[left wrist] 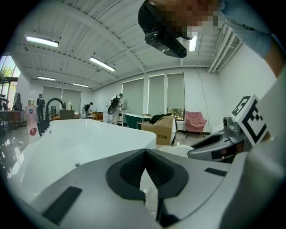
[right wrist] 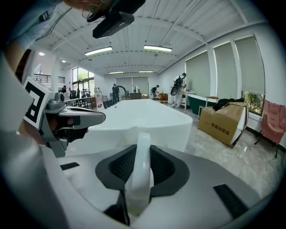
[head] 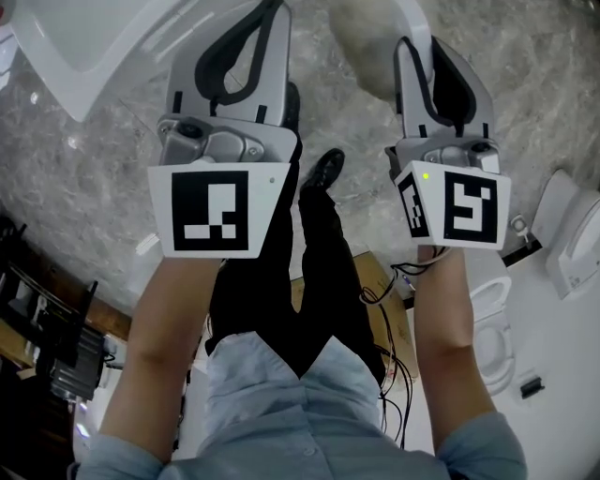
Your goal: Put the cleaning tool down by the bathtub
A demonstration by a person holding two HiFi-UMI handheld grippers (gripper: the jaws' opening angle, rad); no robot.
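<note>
My right gripper (right wrist: 143, 150) is shut on the white handle (right wrist: 139, 174) of the cleaning tool, which stands up between the dark pads. In the head view the tool's fluffy white head (head: 367, 42) shows just beyond the right gripper (head: 419, 49). My left gripper (left wrist: 145, 152) is shut, its jaw tips meeting, and I see nothing clearly held in it; it is raised at the head view's upper left (head: 272, 9). The white bathtub (right wrist: 138, 116) lies straight ahead of both grippers, its rim (left wrist: 80, 143) close to the left one and its corner (head: 84, 47) at the head view's top left.
A cardboard box (right wrist: 223, 118) and a pink chair (left wrist: 195, 121) stand on the marble floor right of the tub. A black tap (left wrist: 53, 105) and a pink bottle (left wrist: 31, 123) are at the tub's far left. White fixtures (head: 572, 234) stand at the right. People work at the far wall.
</note>
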